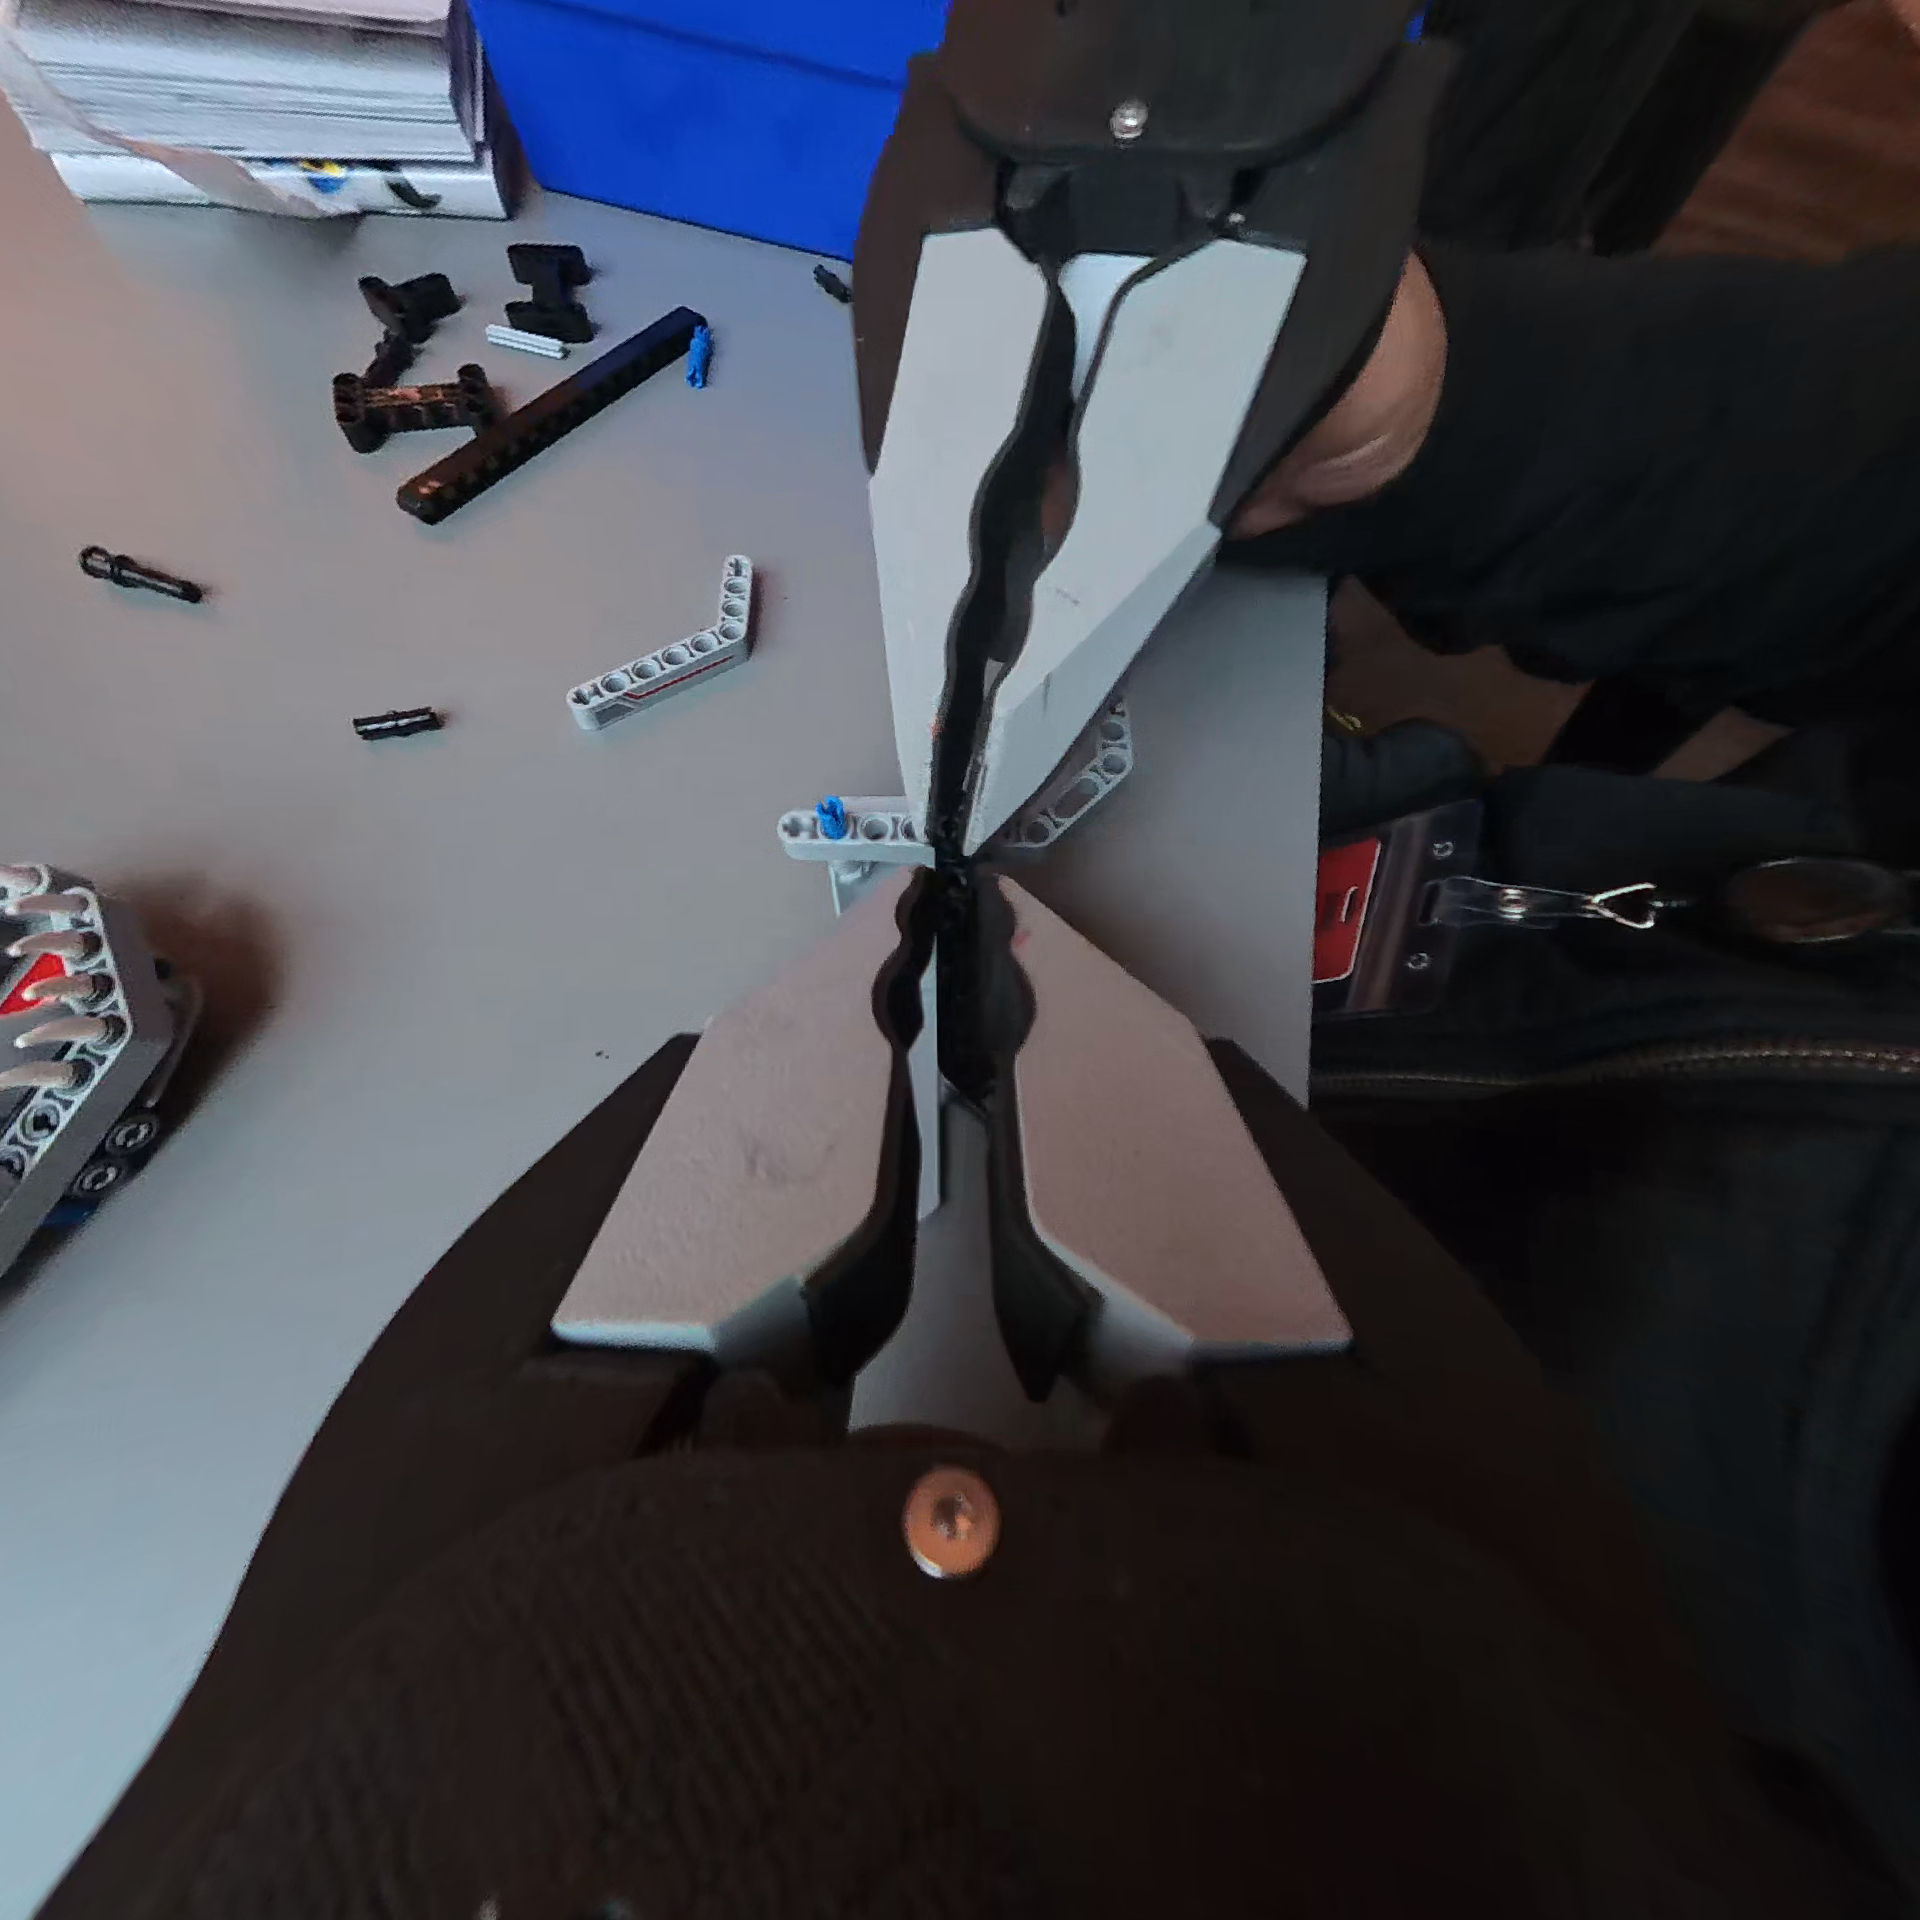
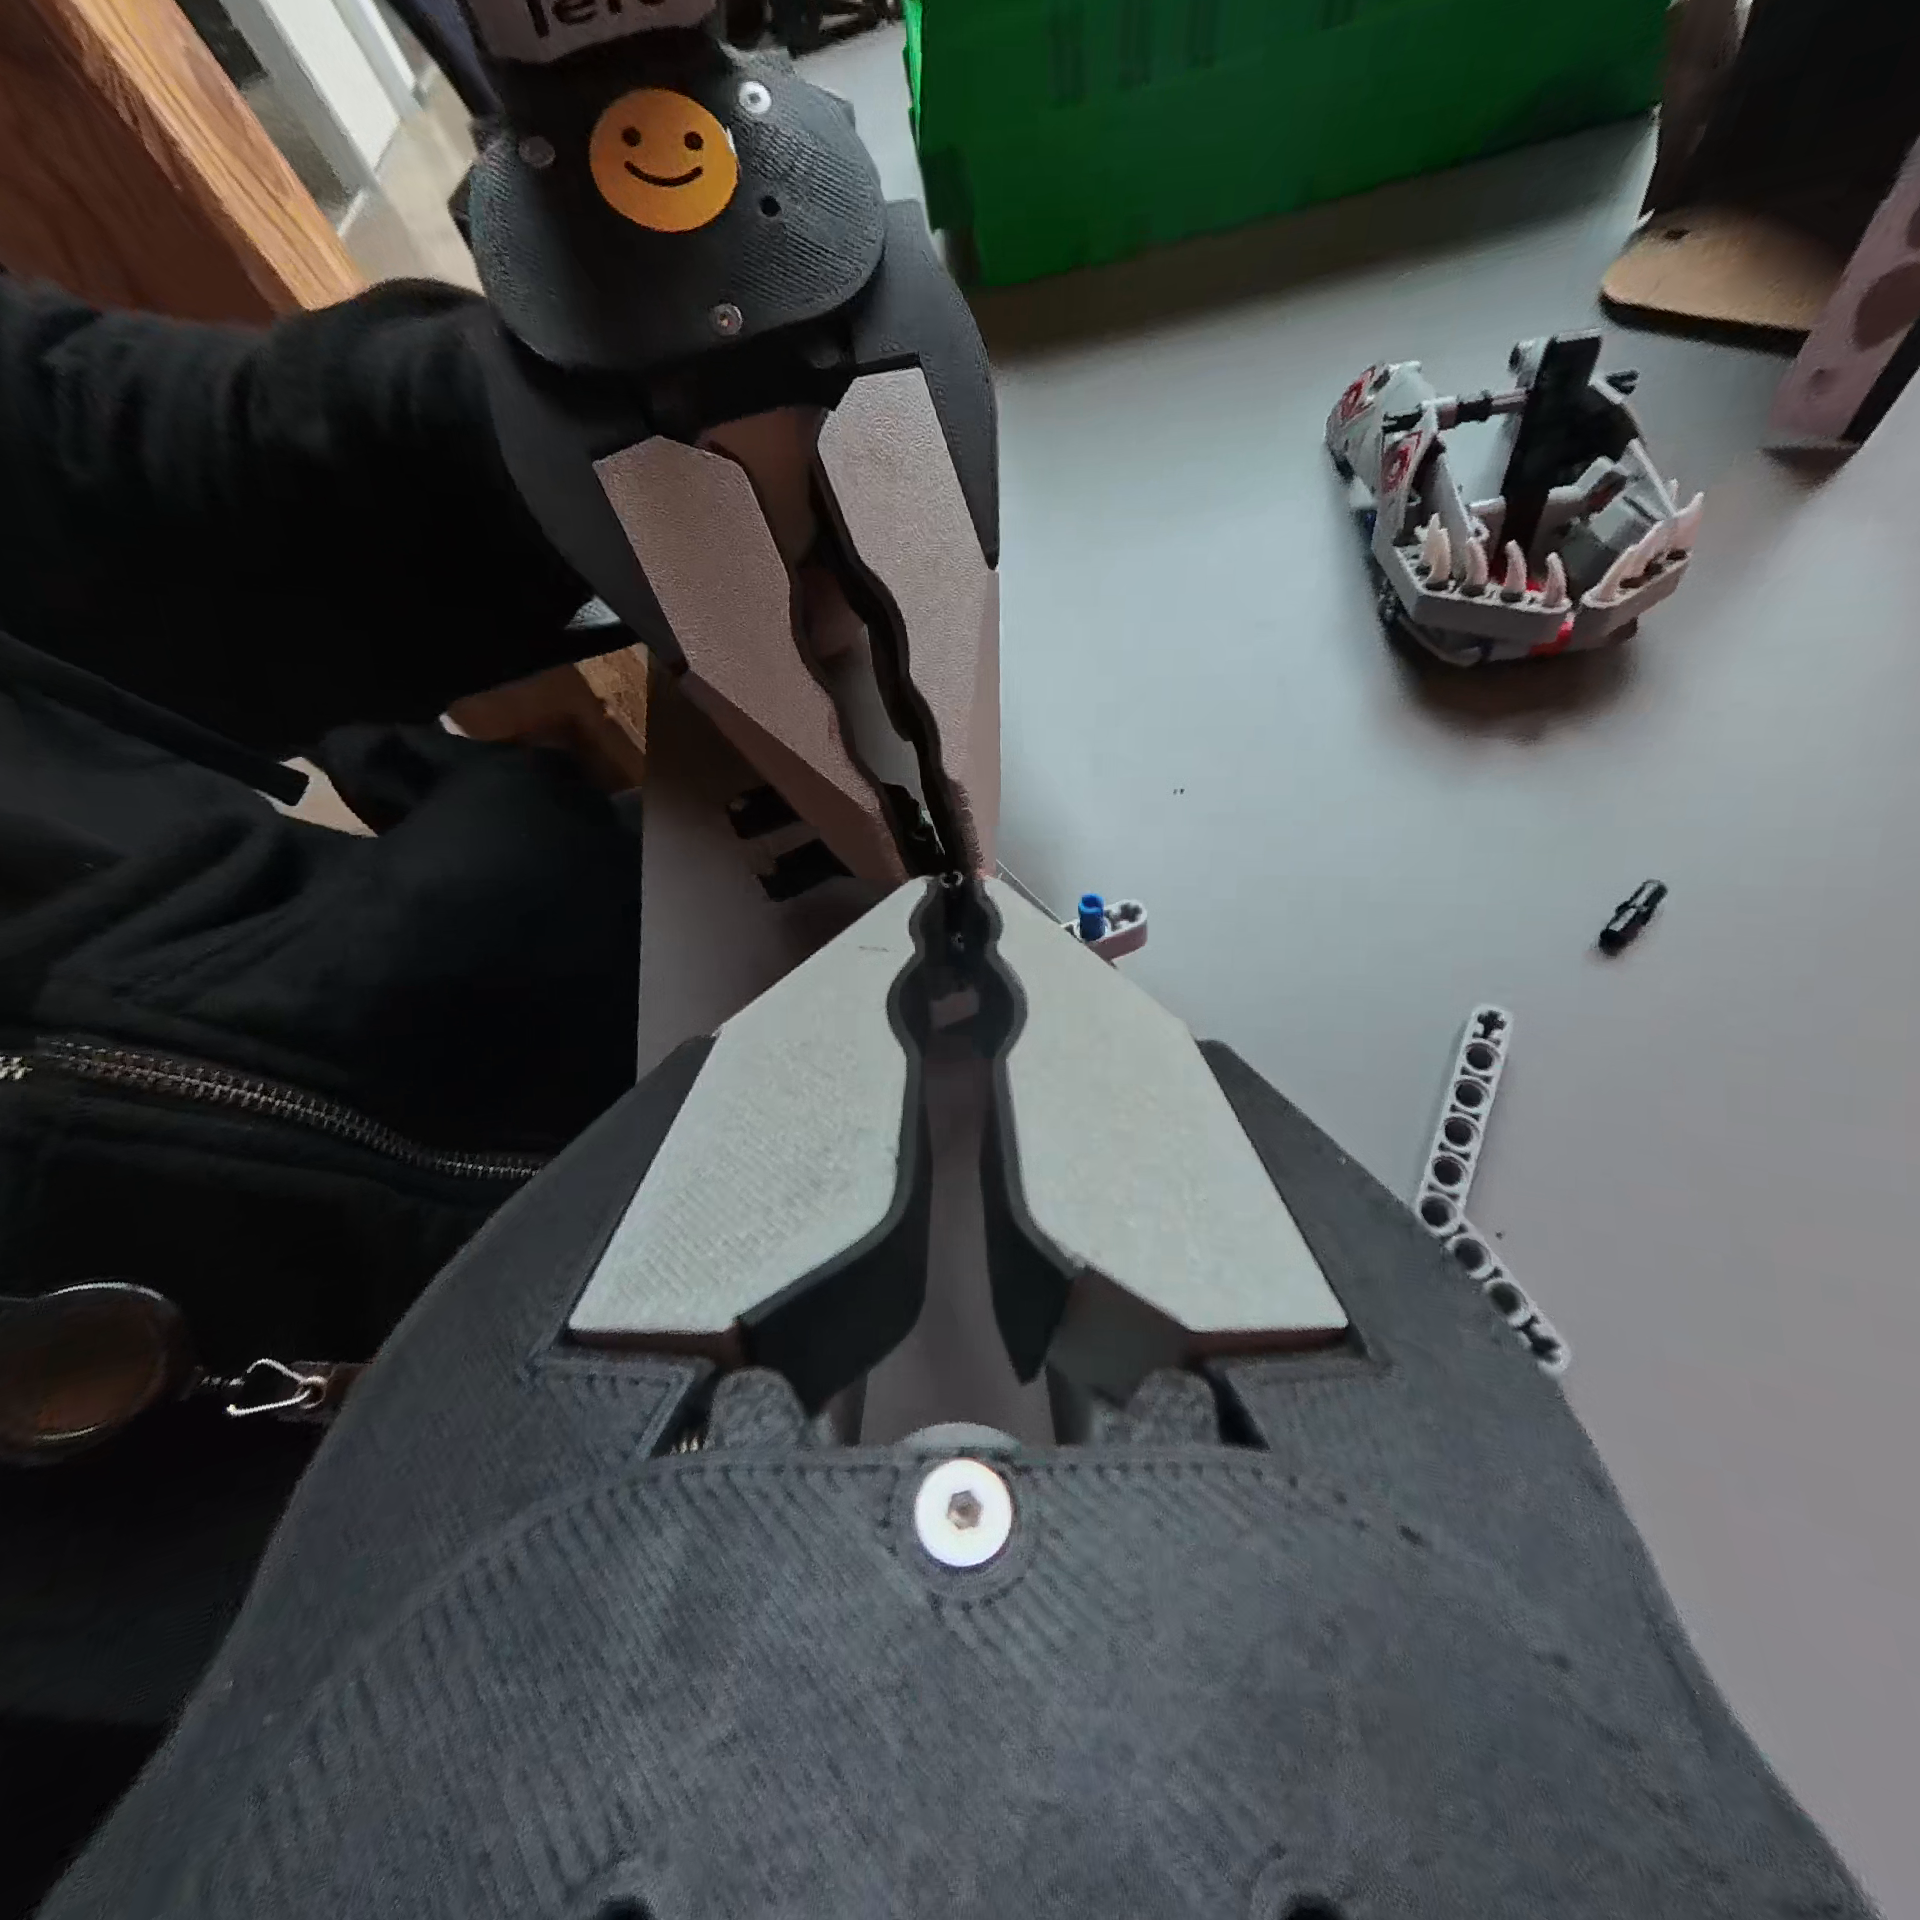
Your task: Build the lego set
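Just above the pale grey perforated plastic beam with a blue peg (image 1: 847, 831), the left gripper (image 1: 951, 883) and right gripper (image 2: 954, 902) meet tip to tip, each pinching a small black plastic pin (image 2: 951, 914). Light, stiff, slippery: grip its middle.

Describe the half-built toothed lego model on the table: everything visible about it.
The toothed lego model looks like hard plastic. Its light grey studless beams form an open, jaw-like frame. Curved whitish teeth stand along the front rim, red-marked panels cover one side, and a tall black piece rises in the middle behind a thin axle. It rests on the grey table in front of a green box, well away from both grippers, with nothing touching it. In the left wrist view only one toothed corner shows at the frame edge.
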`<state>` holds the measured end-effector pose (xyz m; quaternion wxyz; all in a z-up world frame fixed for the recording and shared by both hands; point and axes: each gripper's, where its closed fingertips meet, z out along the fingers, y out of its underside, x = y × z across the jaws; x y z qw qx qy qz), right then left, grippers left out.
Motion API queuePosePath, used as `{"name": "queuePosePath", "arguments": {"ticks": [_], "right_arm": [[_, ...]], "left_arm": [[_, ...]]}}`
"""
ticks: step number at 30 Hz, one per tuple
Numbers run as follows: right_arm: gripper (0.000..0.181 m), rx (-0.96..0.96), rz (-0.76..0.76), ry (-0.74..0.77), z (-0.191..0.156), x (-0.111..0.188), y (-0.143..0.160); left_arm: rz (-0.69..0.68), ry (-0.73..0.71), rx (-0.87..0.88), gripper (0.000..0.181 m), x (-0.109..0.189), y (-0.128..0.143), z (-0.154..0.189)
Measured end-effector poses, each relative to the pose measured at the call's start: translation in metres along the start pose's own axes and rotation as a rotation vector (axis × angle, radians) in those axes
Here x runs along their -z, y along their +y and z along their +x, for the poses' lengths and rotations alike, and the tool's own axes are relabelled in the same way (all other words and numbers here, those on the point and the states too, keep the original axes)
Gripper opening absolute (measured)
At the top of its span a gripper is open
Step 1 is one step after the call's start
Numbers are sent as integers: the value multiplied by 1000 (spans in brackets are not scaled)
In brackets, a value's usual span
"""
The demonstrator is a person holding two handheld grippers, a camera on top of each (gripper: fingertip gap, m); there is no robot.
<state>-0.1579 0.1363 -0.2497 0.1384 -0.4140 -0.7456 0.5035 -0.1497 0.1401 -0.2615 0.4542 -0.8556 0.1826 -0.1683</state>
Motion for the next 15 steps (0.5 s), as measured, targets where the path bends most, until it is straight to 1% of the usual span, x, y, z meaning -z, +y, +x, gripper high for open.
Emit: {"name": "queuePosePath", "arguments": {"ticks": [4,7,11,15], "right_arm": [[0,-34,60,-2,2,2,-9],[0,-38,93,34,5,1,-14],[0,-79,168,13,5,4,-24],[0,-147,251,-56,3,7,-34]], "left_arm": [[40,-11,30,7,3,-5,-4],[60,-16,60,8,5,-7,-7],[109,-21,74,10,9,-15,-10],[123,-38,56,8,10,-22,-9]]}}
